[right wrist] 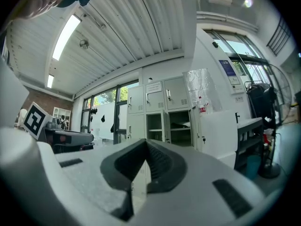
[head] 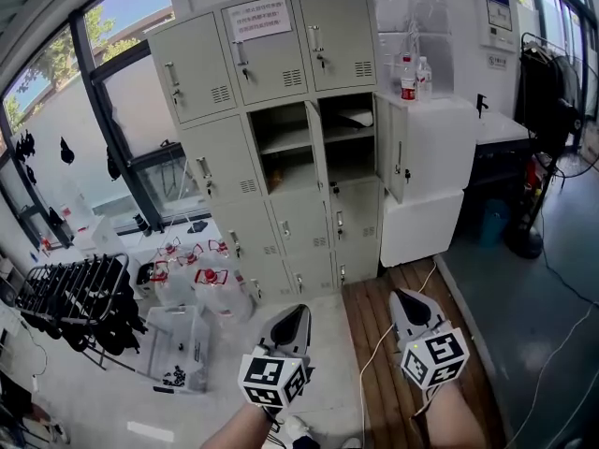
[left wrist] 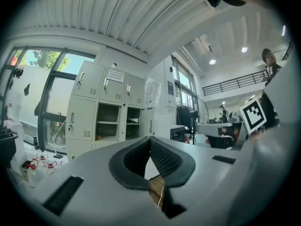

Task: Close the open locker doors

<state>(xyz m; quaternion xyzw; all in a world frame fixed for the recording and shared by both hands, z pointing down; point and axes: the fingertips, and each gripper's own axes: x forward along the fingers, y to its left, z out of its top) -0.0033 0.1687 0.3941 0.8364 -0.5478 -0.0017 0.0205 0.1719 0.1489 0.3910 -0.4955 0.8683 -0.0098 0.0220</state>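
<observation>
We see the two open locker doors point(head: 397, 152) in the middle row of the locker cabinet point(head: 270, 64), well apart from both grippers and above them; our left gripper point(head: 299, 312) and right gripper point(head: 401, 297) point toward them, jaws pressed together, empty

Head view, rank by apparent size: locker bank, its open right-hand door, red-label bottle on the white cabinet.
1. locker bank
2. open right-hand door
3. red-label bottle
All roughly equally far, so the order holds.
</observation>
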